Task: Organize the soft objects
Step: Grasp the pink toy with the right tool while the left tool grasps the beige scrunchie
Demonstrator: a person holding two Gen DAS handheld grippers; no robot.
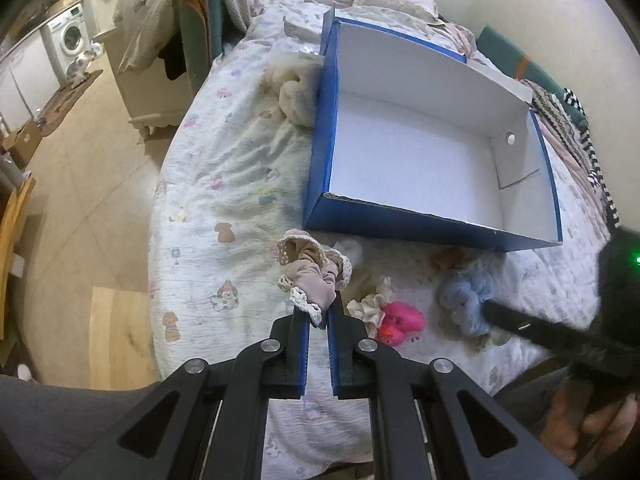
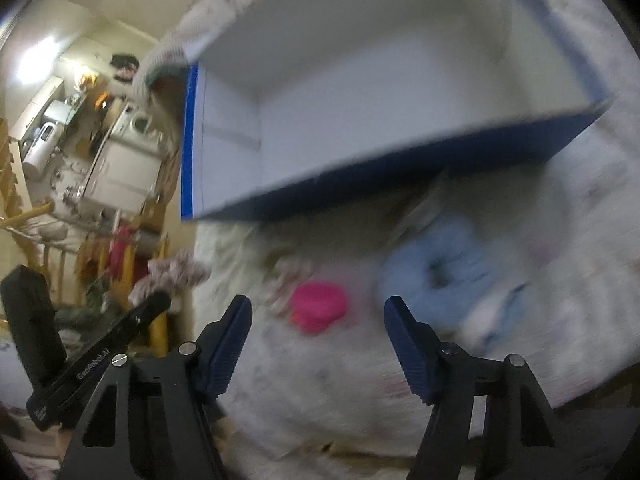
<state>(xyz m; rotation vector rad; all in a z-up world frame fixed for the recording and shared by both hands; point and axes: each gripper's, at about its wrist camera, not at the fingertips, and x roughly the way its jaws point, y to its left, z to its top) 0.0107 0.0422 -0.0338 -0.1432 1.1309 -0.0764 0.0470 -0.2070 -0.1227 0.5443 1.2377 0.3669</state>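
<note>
Wooden floor [image 1: 80,208], washing machine [image 1: 72,38]

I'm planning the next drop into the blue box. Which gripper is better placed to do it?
Left. The left gripper is shut on the beige lace scrunchie just short of the blue box; the right gripper is open, holding nothing.

Blue box [image 1: 320,152] with white inside, beige lace-trimmed scrunchie [image 1: 316,276], pale blue scrunchie [image 1: 468,296], pink toy [image 1: 400,322]
</note>
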